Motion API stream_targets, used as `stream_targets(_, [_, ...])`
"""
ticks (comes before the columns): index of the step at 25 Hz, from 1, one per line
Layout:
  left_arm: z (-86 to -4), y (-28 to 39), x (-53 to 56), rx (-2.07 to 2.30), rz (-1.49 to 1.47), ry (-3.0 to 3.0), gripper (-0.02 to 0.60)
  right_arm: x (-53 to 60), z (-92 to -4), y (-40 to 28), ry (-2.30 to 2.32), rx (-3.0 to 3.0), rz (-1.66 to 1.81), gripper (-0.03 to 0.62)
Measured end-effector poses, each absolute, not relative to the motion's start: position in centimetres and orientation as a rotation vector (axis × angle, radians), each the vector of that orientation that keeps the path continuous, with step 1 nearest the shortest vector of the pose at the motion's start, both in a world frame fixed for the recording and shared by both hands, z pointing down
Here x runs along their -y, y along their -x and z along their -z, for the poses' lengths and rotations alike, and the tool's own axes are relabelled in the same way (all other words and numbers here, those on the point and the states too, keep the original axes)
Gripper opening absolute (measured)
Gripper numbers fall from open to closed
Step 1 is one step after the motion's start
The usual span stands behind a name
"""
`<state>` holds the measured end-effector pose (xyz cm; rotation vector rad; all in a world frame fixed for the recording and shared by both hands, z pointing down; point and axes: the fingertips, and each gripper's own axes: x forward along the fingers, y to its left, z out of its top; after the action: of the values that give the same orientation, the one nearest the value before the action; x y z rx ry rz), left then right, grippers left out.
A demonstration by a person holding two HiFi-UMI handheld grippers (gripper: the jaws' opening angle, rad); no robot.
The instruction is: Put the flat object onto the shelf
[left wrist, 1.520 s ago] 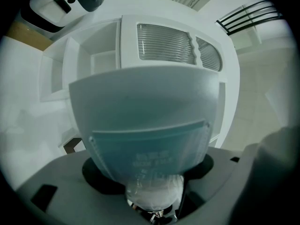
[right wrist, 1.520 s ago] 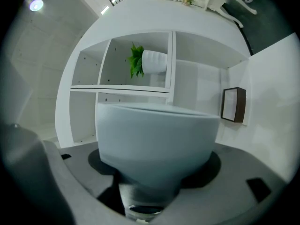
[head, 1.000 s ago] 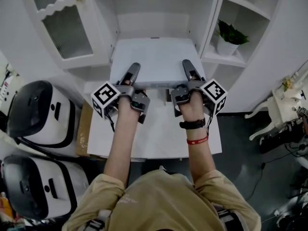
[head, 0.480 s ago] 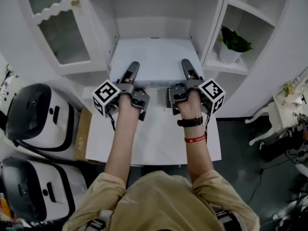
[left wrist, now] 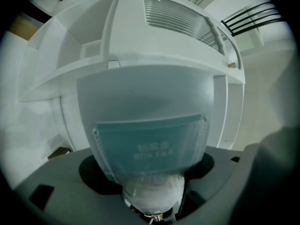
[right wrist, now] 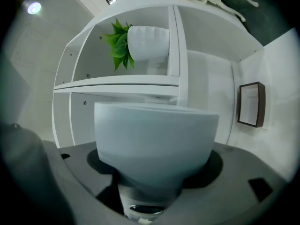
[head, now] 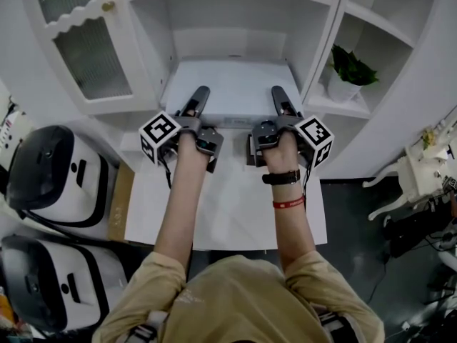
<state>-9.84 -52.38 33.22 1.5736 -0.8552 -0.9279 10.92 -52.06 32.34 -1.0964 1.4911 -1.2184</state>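
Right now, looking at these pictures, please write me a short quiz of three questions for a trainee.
1. True or false: only one gripper holds the box file.
2. What stands to the right of the file? A) potted plant B) book C) lamp
3. Fill in (near/far): the left gripper and right gripper grip the file's ____ edge, as seen from the person.
Key: 1 false; 2 A; 3 near.

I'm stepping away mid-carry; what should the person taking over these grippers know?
Grips: left gripper and right gripper both clamp the box file at its near edge.
Place: box file level, far end inside the shelf unit's middle compartment; whether it rests there is unclear.
Done: picked up, lined up.
Left: push it fully in, set it down, open both grippers.
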Motion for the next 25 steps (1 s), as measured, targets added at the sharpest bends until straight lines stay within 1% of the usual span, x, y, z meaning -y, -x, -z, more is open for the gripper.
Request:
stream_targets(5, [-33.1,9.9,52.9,0.851,0.94,-1.592,0.359,52.5,-32.1,-10.5,1.067,-1.546,1.211,0.376])
stream_targets(8, [-32.9,9.6,53.0,0.839,0.939,-1.619,0.375,52.5,-32.0,-10.5,1.052,-1.559,1.202,0.401])
stream_targets(11, [-32.5,9.2,52.7,0.814,0.935,-1.664,0.414,52.5,-32.0,-10.4,1.02,-1.579,1.21,0.443])
stream_targets(13, [-32.3,9.0,52.6,0.806,0.931,-1.692,0.434,52.4,-31.9,-10.4,1.01,-1.596,1.207,0.459])
stream_targets(19, [-32.5,9.0,51.9,0.795,0.916,-1.722,0.462,51.2,-31.4,-10.4,1.015,-1.662,1.149,0.477])
stream_targets(25, [-33.8,9.8,49.7,0.817,0.901,-1.736,0.469,48.7,-32.5,-11.3,1.021,-1.629,1.153,0.477])
